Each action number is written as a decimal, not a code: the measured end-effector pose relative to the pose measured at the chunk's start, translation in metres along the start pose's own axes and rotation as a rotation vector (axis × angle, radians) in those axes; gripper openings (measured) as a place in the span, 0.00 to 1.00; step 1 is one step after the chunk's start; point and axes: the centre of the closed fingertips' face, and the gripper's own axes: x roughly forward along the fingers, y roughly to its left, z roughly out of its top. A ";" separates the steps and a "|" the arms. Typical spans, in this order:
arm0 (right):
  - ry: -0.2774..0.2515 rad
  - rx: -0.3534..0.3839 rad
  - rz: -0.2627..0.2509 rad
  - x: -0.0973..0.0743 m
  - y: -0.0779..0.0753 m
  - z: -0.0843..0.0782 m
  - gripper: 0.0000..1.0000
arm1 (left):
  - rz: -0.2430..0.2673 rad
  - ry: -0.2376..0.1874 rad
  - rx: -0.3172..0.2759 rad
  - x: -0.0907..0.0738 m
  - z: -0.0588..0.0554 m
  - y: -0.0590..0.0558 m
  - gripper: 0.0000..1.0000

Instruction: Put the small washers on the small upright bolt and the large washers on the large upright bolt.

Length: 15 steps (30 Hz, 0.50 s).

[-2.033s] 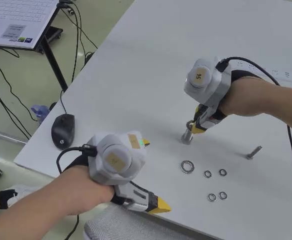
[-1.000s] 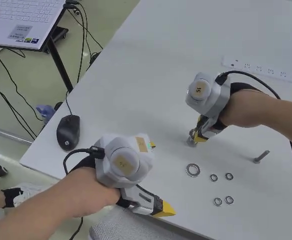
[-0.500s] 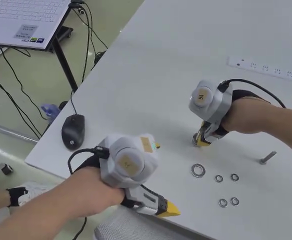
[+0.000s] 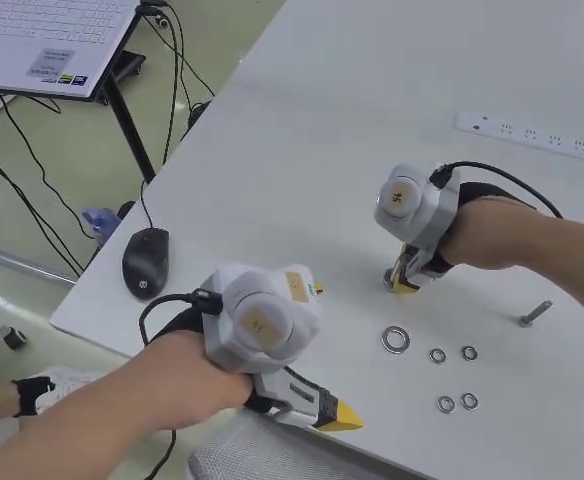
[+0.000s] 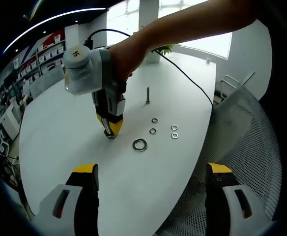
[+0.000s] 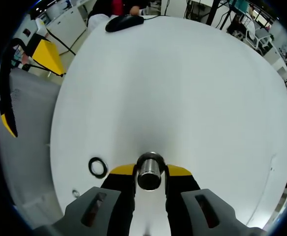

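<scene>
1. I held the right gripper [image 4: 403,284] pointing down at the white table [image 4: 302,150], its jaws closed on the large bolt [image 6: 150,172].
2. In the right gripper view, the end of the large bolt faced the camera, and one yellow-tipped jaw pressed each side of it.
3. In the left gripper view, the lower end of the large bolt [image 5: 109,135] sat at the table surface. I could not confirm whether it touched.
4. I held the left gripper [image 5: 152,169] at the near table edge with its jaws spread wide and nothing between them.
5. The large washer [image 4: 395,340] lay flat on the table, near the large bolt and apart from it.
6. Four small washers [image 4: 438,355] lay flat in a loose cluster just beyond the large washer, none touching another.
7. The small bolt [image 5: 147,95] stood upright past the washers, well apart from both grippers. No washer sat on it.
8. No washer was visible on the large bolt.
9. A black mouse [image 4: 146,262] rested near the left table edge. A laptop [image 4: 42,40] stood on a separate stand off the table.
10. A power strip [image 4: 532,138] lay on the far side of the table.
</scene>
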 end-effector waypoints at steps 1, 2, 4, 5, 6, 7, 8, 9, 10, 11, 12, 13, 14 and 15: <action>-0.001 0.001 -0.001 0.000 0.000 0.000 0.22 | -0.001 0.000 0.001 0.000 0.000 0.000 0.90; -0.002 -0.001 -0.002 0.000 0.000 0.001 0.22 | -0.001 0.001 0.001 0.000 0.000 0.000 0.90; -0.004 -0.012 -0.004 0.000 0.000 0.001 0.22 | -0.004 0.003 0.001 0.000 -0.001 -0.001 0.90; -0.004 -0.012 -0.004 0.001 0.000 0.001 0.23 | -0.004 0.004 0.001 0.000 -0.001 -0.001 0.90; -0.005 -0.011 -0.004 0.001 -0.001 0.001 0.23 | -0.004 0.005 0.002 0.000 -0.001 -0.001 0.90; -0.006 -0.010 -0.004 0.001 -0.001 0.001 0.23 | -0.004 0.005 0.001 0.000 -0.001 -0.001 0.89; -0.006 -0.009 -0.003 0.001 -0.001 0.002 0.23 | -0.003 0.005 0.001 -0.001 0.000 -0.001 0.89; -0.007 -0.011 -0.003 0.001 -0.001 0.002 0.23 | -0.003 0.004 0.000 -0.001 0.000 -0.001 0.89; -0.008 -0.011 -0.003 0.001 0.000 0.002 0.23 | -0.003 0.004 0.000 -0.001 0.000 -0.001 0.89; -0.008 -0.011 -0.002 0.001 0.000 0.002 0.24 | -0.002 0.005 0.000 -0.001 -0.001 -0.001 0.89; -0.009 -0.012 -0.002 0.000 0.000 0.002 0.24 | -0.001 0.006 0.000 -0.002 -0.001 -0.001 0.89; -0.010 -0.014 -0.001 0.000 0.001 0.003 0.24 | -0.001 0.007 0.000 -0.002 -0.002 -0.001 0.89; -0.013 -0.015 -0.002 -0.001 0.001 0.004 0.25 | -0.001 0.006 0.000 -0.002 -0.002 -0.001 0.89; -0.015 -0.016 -0.002 -0.002 0.001 0.004 0.26 | -0.001 0.006 -0.001 -0.002 -0.002 -0.001 0.89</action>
